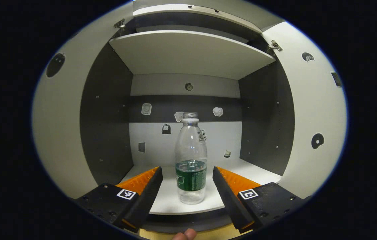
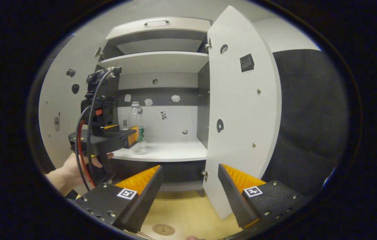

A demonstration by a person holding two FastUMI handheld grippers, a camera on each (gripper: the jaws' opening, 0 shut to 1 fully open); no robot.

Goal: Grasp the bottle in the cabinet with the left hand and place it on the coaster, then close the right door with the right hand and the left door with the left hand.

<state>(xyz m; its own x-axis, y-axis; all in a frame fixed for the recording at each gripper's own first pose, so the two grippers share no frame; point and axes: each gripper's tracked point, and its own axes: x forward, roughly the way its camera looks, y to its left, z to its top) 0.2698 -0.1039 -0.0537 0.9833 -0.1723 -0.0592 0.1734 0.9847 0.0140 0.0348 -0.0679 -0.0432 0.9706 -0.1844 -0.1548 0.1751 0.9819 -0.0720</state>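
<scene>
**Bottle upright in the open cabinet, left gripper spread in front of it**

The bottle [image 1: 191,160] stands upright on the cabinet's lower shelf [image 1: 168,200], near the front edge. It is clear plastic with a green label around its lower part and a pale cap. In the left gripper view it sits between the two fingers of the left gripper [image 1: 186,186], which are spread wide apart; there is a gap on each side, and neither finger touches the bottle. A fingertip of the person shows at the bottom edge.

Above the bottle is a second shelf [image 1: 188,53]. Small stickers dot the back wall [image 1: 215,140]. The left door [image 1: 58,133] and the right door [image 1: 311,126] both stand open.

In the right gripper view the right gripper [image 2: 188,186] hangs in front of the cabinet with its fingers apart, holding nothing. The right door [image 2: 241,110] swings outward just above its right finger. To the left, a hand [image 2: 72,170] holds the left gripper [image 2: 132,135] with its cables at the shelf front, its fingers reaching toward the bottle [image 2: 137,121]. A round coaster [image 2: 163,229] lies on the yellow tabletop [image 2: 188,210] below, well apart from the bottle.
</scene>
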